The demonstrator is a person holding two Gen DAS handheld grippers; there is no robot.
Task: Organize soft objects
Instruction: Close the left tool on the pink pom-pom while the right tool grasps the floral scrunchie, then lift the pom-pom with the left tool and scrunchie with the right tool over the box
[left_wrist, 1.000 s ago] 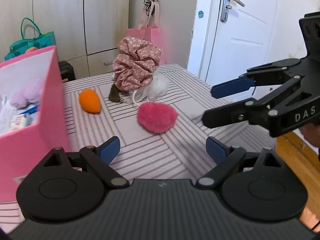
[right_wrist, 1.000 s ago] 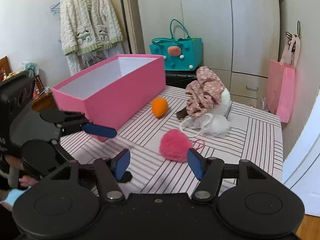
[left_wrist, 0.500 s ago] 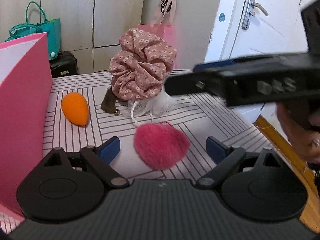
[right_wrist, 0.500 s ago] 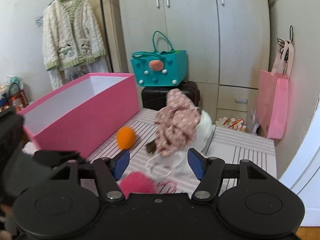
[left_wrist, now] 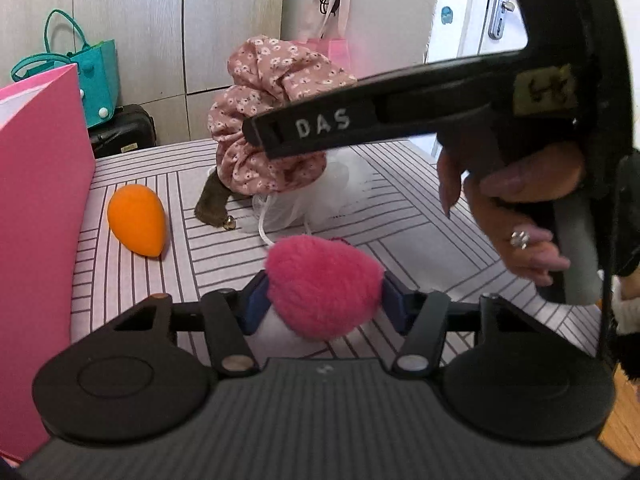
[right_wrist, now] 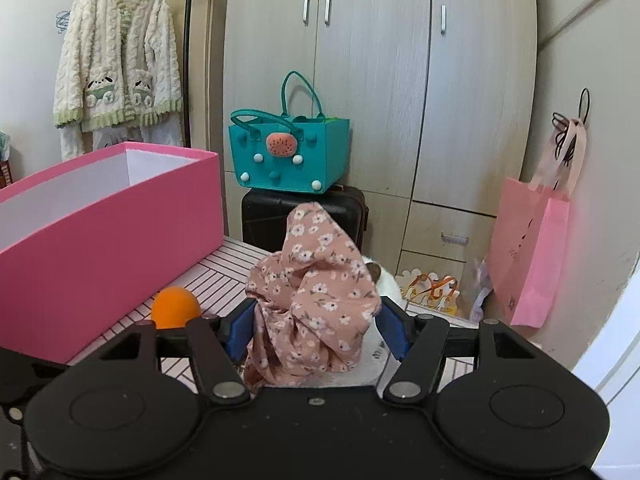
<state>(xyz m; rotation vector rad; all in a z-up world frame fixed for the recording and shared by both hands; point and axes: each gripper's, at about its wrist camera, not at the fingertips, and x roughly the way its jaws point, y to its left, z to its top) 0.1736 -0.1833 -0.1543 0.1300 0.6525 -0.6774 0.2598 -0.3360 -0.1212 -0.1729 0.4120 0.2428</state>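
A fluffy pink heart pompom [left_wrist: 324, 284] sits between the blue pads of my left gripper [left_wrist: 325, 306], low over the striped table [left_wrist: 420, 236]. The jaws are closing and both pads touch its sides. A pink floral scrunchie [right_wrist: 316, 292] stands on a white mesh pouch [left_wrist: 320, 200] further back. My right gripper [right_wrist: 316, 330] is open around the scrunchie, one pad on each side. In the left wrist view its black body crosses above the pompom, held by a hand [left_wrist: 516, 208]. An orange egg-shaped sponge [left_wrist: 138, 224] lies by the open pink box [right_wrist: 112, 216].
A small brown item with a bell [left_wrist: 214, 208] pokes out under the scrunchie. Behind the table a teal felt bag [right_wrist: 288, 156] rests on a black suitcase [right_wrist: 272, 216]. A pink paper bag [right_wrist: 532, 252] hangs on the wall; a white door [left_wrist: 480, 12] is at the right.
My left gripper came down around the pink pompom and its jaws narrowed onto it. My right gripper moved forward across the table until the floral scrunchie stood between its fingers.
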